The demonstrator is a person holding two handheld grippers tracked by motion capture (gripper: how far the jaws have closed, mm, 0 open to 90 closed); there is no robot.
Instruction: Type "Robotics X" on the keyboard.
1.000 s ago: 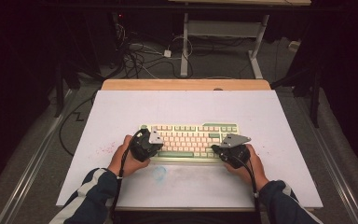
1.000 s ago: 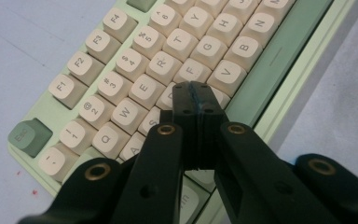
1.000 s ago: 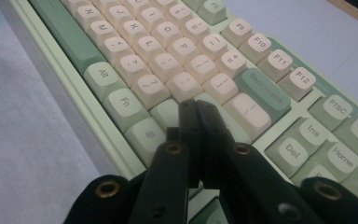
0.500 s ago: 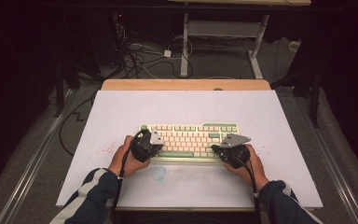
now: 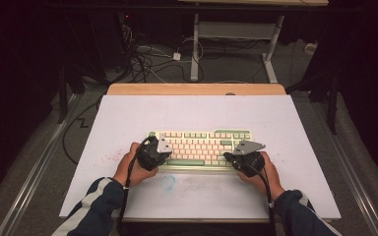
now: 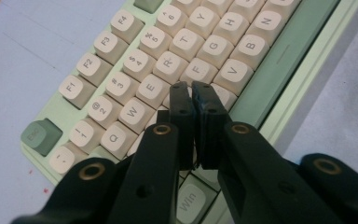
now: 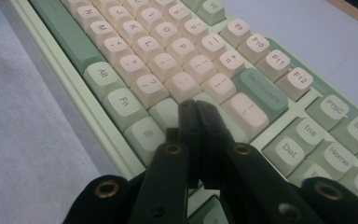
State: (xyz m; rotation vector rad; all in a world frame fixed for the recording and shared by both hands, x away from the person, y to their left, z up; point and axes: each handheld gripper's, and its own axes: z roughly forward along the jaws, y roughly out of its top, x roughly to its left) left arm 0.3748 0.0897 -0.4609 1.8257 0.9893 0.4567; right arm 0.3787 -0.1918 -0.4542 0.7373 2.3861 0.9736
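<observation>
A mint-green keyboard (image 5: pixel 202 147) with cream keys lies on the white table cover, in front of the person. My left gripper (image 5: pixel 162 150) rests over the keyboard's left end, held in the person's left hand. In the left gripper view its jaws (image 6: pixel 192 88) hover just above the letter keys near D and C; they have just been opening a hair and show a thin slit with nothing in it. My right gripper (image 5: pixel 230 156) is at the keyboard's right end. In the right gripper view its jaws (image 7: pixel 196 105) are pressed together above the keys beside Enter (image 7: pixel 248 112).
The white cover (image 5: pixel 197 115) spans the table, with a wooden strip (image 5: pixel 197 89) at the far edge. A blue smudge (image 5: pixel 168 182) and red specks (image 5: pixel 110 157) mark the cover near the left hand. Cables (image 5: pixel 147 59) and a desk frame (image 5: pixel 236 34) lie beyond.
</observation>
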